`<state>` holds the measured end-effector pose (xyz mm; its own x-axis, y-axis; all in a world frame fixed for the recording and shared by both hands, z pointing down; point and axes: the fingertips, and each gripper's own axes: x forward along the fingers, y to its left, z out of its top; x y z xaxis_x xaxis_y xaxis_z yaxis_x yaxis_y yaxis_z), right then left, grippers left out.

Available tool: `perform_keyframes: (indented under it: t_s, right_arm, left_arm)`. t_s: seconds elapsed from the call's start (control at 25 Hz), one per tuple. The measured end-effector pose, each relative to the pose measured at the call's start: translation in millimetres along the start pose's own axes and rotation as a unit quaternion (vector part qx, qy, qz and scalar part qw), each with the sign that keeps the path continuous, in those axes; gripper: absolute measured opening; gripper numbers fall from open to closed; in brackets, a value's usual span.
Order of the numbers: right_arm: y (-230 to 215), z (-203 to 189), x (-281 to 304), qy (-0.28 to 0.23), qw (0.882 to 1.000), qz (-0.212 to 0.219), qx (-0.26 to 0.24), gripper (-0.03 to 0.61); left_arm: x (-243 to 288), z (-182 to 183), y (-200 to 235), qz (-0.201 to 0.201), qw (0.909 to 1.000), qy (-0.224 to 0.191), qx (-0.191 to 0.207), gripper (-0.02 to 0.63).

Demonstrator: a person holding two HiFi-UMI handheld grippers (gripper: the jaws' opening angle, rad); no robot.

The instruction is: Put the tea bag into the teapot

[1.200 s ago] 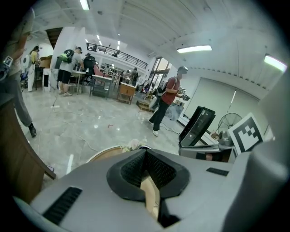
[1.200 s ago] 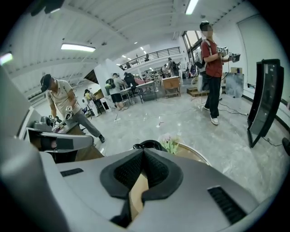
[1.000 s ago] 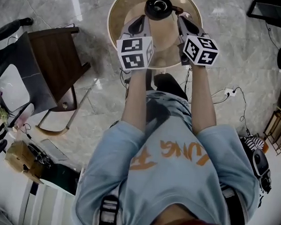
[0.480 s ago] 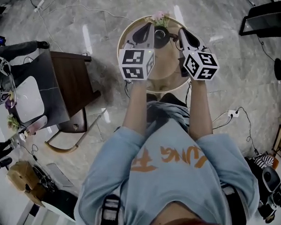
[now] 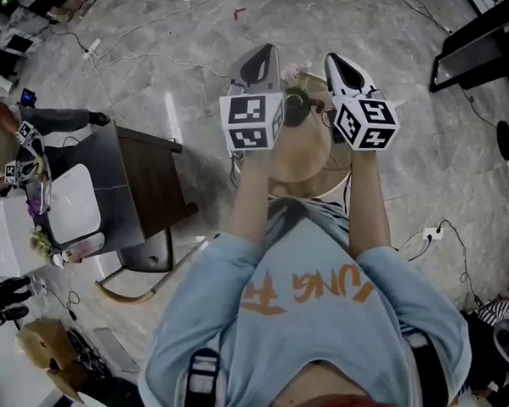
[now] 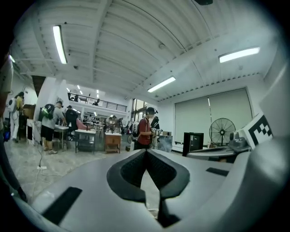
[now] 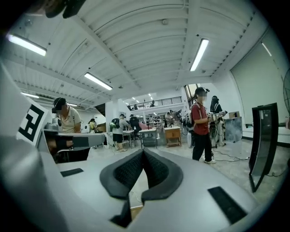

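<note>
In the head view a dark teapot [image 5: 295, 107] stands on a small round wooden table [image 5: 305, 171], showing between the two marker cubes. My left gripper [image 5: 264, 54] and right gripper [image 5: 337, 63] are held side by side above the table, both pointing forward away from the body. In the left gripper view the left gripper [image 6: 146, 153] has its pads pressed together with nothing between them. The right gripper [image 7: 143, 152] in its own view is shut and empty too. Both gripper views look level across the hall, not at the table. No tea bag shows in any view.
A dark wooden chair [image 5: 149, 193] stands left of the table, a black stand [image 5: 476, 40] at the upper right. Cables and a power strip [image 5: 432, 233] lie on the marble floor. People stand far off, one in a red shirt [image 7: 200, 122], near a fan [image 6: 223, 131].
The head view has swung so the round table and teapot sit lower in the picture. Both grippers have risen and now cover more of the table, still shut and side by side.
</note>
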<state>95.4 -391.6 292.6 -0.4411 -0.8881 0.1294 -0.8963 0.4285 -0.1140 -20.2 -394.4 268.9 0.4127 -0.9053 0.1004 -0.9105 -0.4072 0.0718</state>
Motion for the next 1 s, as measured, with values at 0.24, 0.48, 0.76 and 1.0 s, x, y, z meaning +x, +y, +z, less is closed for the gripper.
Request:
perform_keyframes:
  t_s: [0.24,0.48,0.76,1.0]
  right_arm:
    - [17,35,3,-0.034,0.999,0.014,-0.026,0.012]
    - [25,44,5,-0.039,0.998,0.02,-0.041,0.012]
    - [38,37,1,-0.034,0.998,0.021,-0.048,0.012]
    - [35,34,-10,-0.029,0.998,0.019,-0.053,0.012]
  left_arm:
    - [-10,35,7,0.007,0.999,-0.037,0.026,0.025]
    - [-16,37,12,0.011,0.9991,-0.033,0.024,0.025]
    - [-30,23,17,0.013,0.9995,-0.026,0.013,0.025]
    - [-33,20,8,0.008,0.9997,-0.023,0.005,0.025]
